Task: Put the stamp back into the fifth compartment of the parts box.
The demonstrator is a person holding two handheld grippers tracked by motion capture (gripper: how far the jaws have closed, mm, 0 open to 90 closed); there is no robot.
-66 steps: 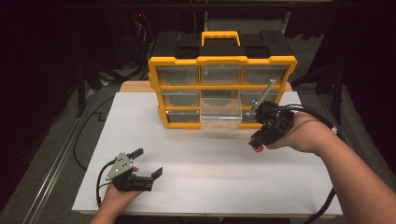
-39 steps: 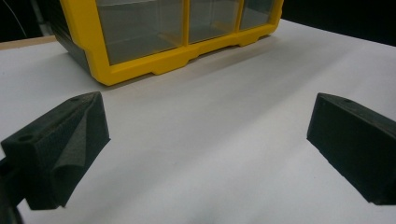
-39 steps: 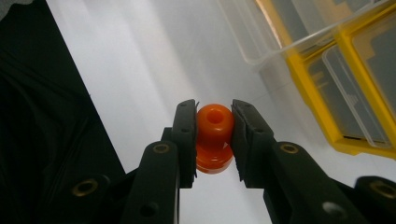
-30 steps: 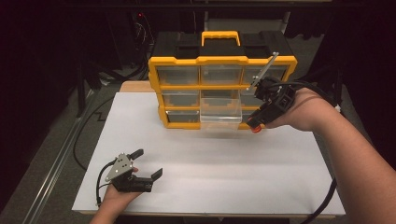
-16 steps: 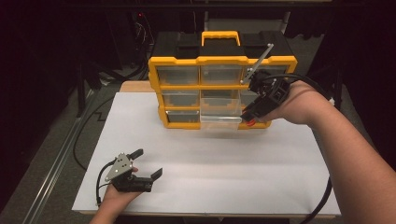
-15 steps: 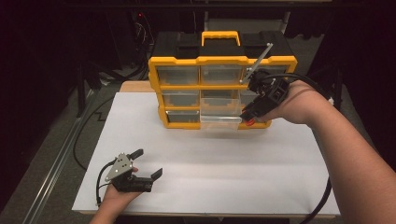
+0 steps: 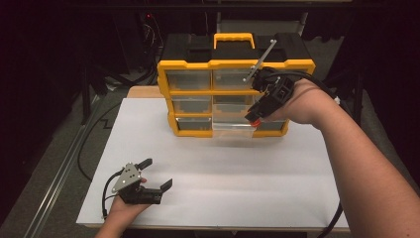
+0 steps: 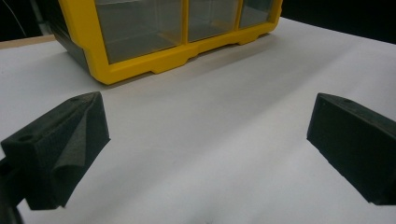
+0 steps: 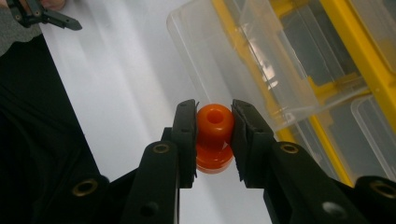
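Raised toward the open drawer, the right gripper fingers clamp the orange knob between them.

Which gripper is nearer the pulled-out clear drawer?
Right. The right gripper, holding an orange piece, hangs just by the clear drawer; the left gripper rests open at the table's near edge.

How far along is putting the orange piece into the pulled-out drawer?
Done: the clear drawer stands pulled out of the yellow organizer, and the right gripper is clamped on the orange piece. In hand: carrying it above that drawer. Left: dropping it in, probably closing the drawer. The left gripper rests open.
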